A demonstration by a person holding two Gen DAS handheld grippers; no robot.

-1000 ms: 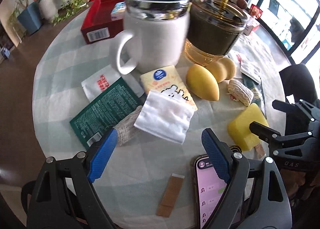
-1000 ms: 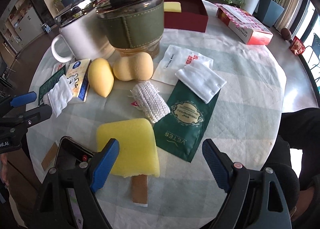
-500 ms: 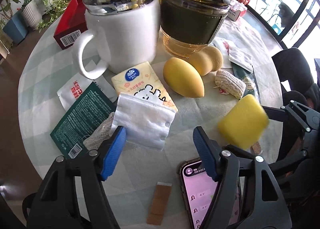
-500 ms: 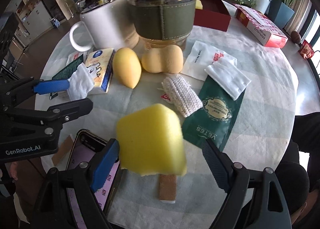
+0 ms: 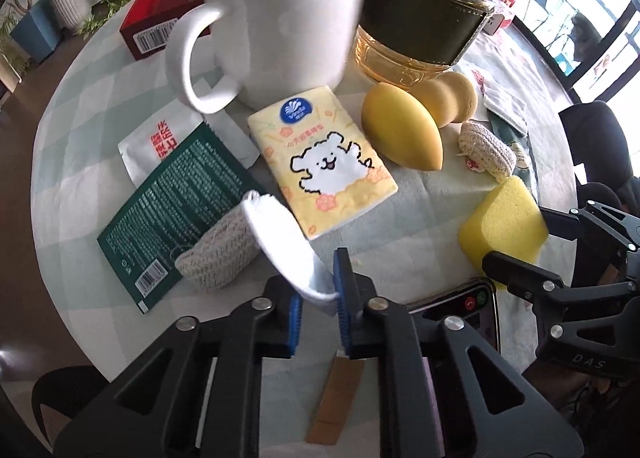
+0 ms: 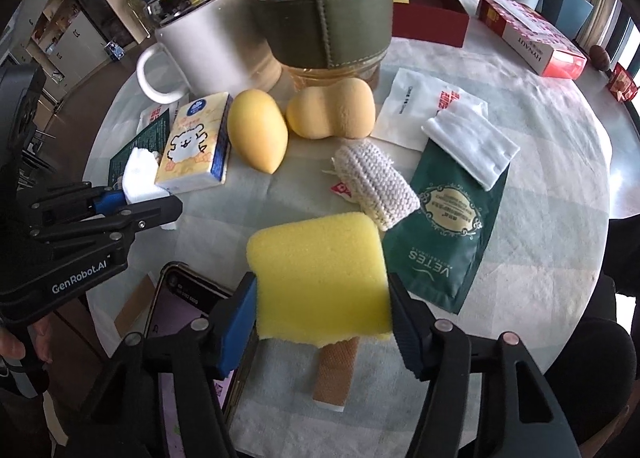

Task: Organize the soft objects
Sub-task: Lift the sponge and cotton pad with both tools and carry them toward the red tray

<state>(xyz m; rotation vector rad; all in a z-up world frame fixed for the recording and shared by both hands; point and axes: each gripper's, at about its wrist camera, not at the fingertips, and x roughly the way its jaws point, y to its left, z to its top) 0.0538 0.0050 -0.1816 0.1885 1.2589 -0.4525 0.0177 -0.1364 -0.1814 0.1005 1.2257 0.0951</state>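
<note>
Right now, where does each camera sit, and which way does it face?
Left wrist: on the left claw, looking steeply down at a pinched white cotton pad; the jaws are closing.
Right wrist: on the right claw, looking steeply down, jaws closing on the yellow sponge.
Shared: white mug, tissue pack.

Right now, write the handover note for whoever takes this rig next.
Left gripper: fingers closing on the white cotton pad, pinched at its near edge and lifted.
Right gripper: fingers closing around the yellow sponge, both pads against its sides.
Still on the table: two yellow makeup sponges, two knitted rolls, tissue pack, second cotton pad.
Done: nothing visibly sorted yet.
Left: place both held items, then gather the rest.
</note>
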